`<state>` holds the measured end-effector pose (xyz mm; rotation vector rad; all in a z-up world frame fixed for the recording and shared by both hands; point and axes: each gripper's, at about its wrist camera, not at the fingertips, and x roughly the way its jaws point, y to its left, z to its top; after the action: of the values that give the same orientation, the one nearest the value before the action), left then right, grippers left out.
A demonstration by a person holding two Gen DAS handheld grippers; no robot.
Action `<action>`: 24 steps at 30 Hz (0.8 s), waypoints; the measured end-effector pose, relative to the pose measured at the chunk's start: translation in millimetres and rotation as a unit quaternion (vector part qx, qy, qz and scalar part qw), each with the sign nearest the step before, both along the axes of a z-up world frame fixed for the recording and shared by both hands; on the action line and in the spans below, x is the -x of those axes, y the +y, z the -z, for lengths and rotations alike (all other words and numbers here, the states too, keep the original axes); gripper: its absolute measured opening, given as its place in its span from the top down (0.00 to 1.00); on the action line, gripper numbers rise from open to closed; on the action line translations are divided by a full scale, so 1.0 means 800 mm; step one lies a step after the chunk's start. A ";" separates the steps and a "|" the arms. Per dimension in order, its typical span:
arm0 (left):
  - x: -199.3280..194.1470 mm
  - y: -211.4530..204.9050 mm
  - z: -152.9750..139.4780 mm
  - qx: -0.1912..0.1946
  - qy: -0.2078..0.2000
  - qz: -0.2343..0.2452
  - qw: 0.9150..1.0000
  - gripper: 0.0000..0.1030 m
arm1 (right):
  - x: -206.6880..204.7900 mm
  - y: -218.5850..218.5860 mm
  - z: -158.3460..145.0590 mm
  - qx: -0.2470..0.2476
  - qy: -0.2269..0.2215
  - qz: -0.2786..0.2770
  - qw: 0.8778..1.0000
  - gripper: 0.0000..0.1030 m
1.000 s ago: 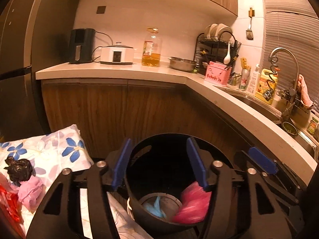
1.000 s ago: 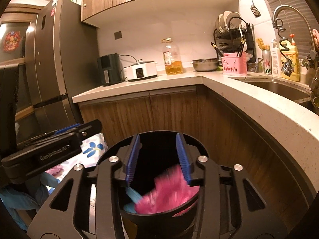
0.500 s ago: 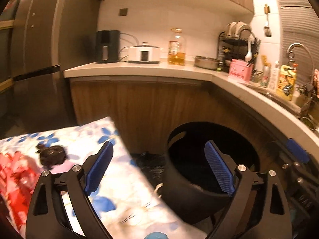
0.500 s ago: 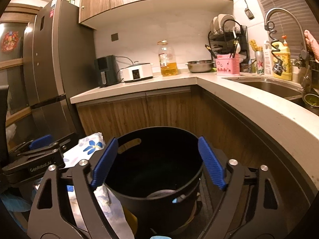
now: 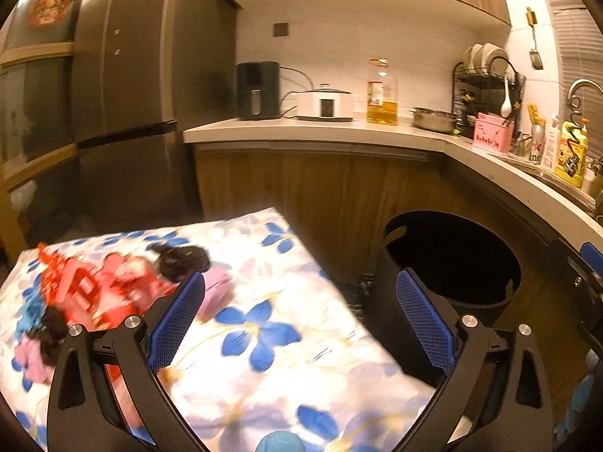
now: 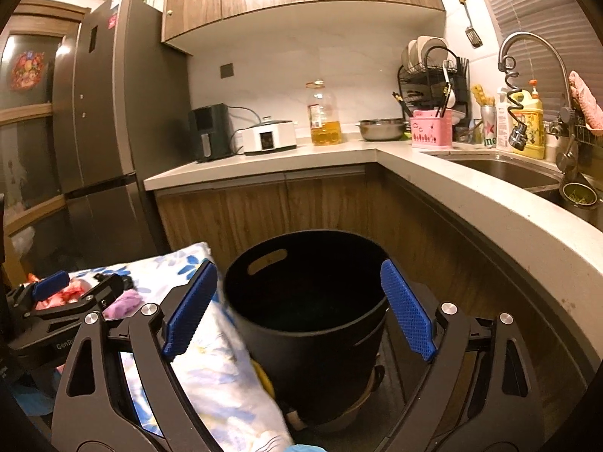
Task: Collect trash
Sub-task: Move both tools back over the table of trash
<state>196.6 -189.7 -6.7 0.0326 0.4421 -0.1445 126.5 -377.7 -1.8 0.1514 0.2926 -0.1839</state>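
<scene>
Now both wide open and empty, left hand-held gripper (image 5: 299,316) over floral cloth (image 5: 264,339), right hand-held gripper (image 6: 299,309) above black bin (image 6: 305,301).

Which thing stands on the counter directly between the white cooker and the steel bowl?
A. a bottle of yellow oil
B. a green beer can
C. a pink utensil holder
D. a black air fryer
A. In the right wrist view the oil bottle stands on the counter between the white cooker and the steel bowl.
</scene>
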 end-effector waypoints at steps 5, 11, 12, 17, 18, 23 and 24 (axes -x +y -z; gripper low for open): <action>0.023 0.042 0.004 0.005 0.002 -0.035 0.999 0.06 | 0.007 0.026 0.005 0.004 0.006 -0.014 1.000 0.14; 0.053 0.098 0.007 0.008 -0.004 -0.074 0.997 0.06 | 0.010 0.067 0.011 -0.004 0.007 -0.041 0.999 0.14; 0.057 0.106 0.008 0.005 -0.004 -0.080 0.997 0.06 | 0.011 0.074 0.012 -0.004 0.007 -0.045 0.999 0.14; 0.082 0.158 0.018 0.002 0.002 -0.117 0.993 0.06 | 0.004 0.123 0.021 -0.009 0.014 -0.088 0.996 0.14; 0.088 0.171 0.021 0.001 0.001 -0.126 0.992 0.06 | 0.001 0.136 0.024 -0.010 0.017 -0.100 0.995 0.14; 0.103 0.218 0.030 0.002 -0.001 -0.167 0.986 0.06 | -0.005 0.189 0.034 -0.014 0.023 -0.148 0.989 0.14; 0.105 0.228 0.033 0.006 0.002 -0.175 0.985 0.06 | -0.007 0.201 0.036 -0.013 0.024 -0.158 0.987 0.14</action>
<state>112.9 -7.2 -33.1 -0.0567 0.4437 0.1991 132.0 -217.3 -30.9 0.1248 0.3636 0.1300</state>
